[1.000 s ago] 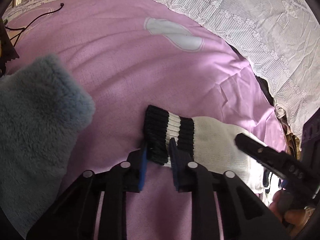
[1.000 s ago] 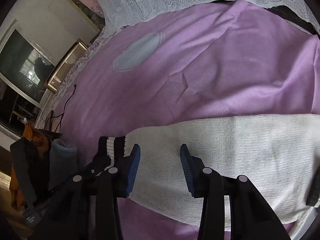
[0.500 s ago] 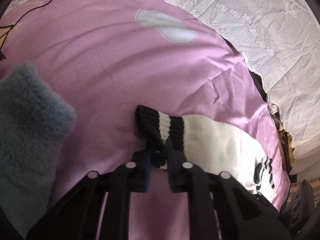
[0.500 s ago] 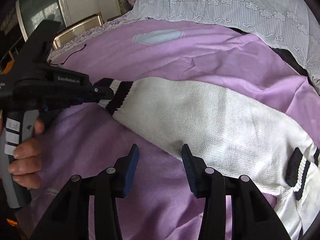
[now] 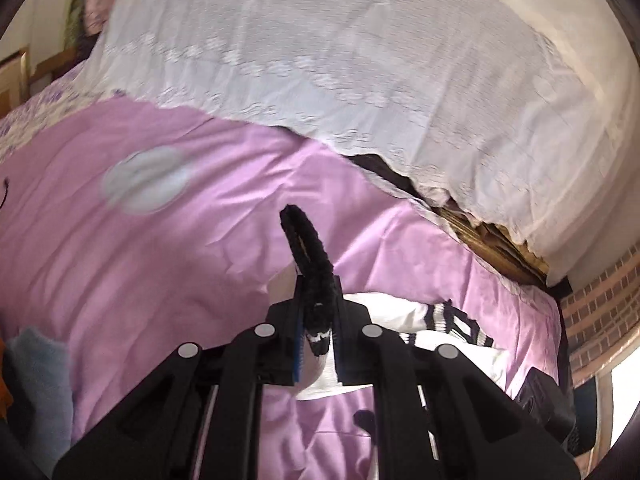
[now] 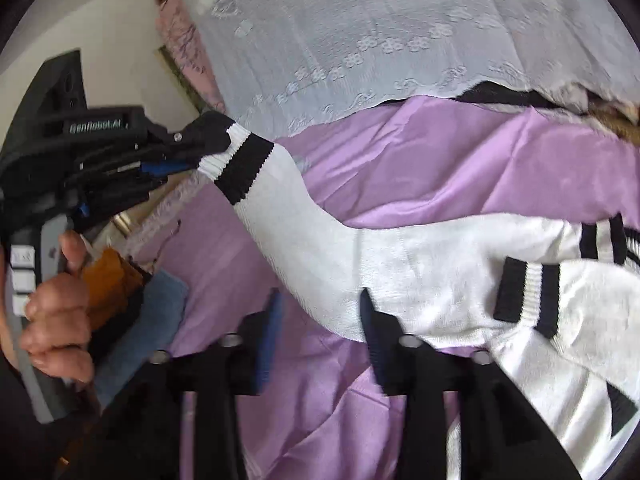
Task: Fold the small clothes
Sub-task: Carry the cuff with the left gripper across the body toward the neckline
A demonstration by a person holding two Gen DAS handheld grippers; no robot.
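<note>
1. Your left gripper (image 5: 316, 312) is clamped tight on the black cuff (image 5: 308, 248) of the white sweater sleeve (image 6: 320, 236). The ribbed edge sticks up out of the blue pads like a loop.
2. From the right wrist view you can see that sleeve lifted off the purple bedspread (image 6: 460, 168), running from the cuff in the left gripper (image 6: 188, 160) down toward the rest of the sweater (image 6: 440, 280).
3. Your left hand (image 6: 56, 312) is wrapped around the grey handle of that gripper, at the left edge of the right wrist view.
4. Your right gripper (image 6: 320, 312) has its jaws opening, nothing pinched. The right pad sits just in front of the white knit, the left pad is over bare purple fabric.
5. The sweater body lies bunched at the right, with another black-and-white striped cuff (image 6: 528, 296) resting on top of it.
6. A white lace cover (image 5: 360, 60) runs along the far side of the bedspread.
7. A blue fuzzy thing (image 6: 148, 320) and something orange (image 6: 108, 280) sit by the left edge, off the sweater.
</note>
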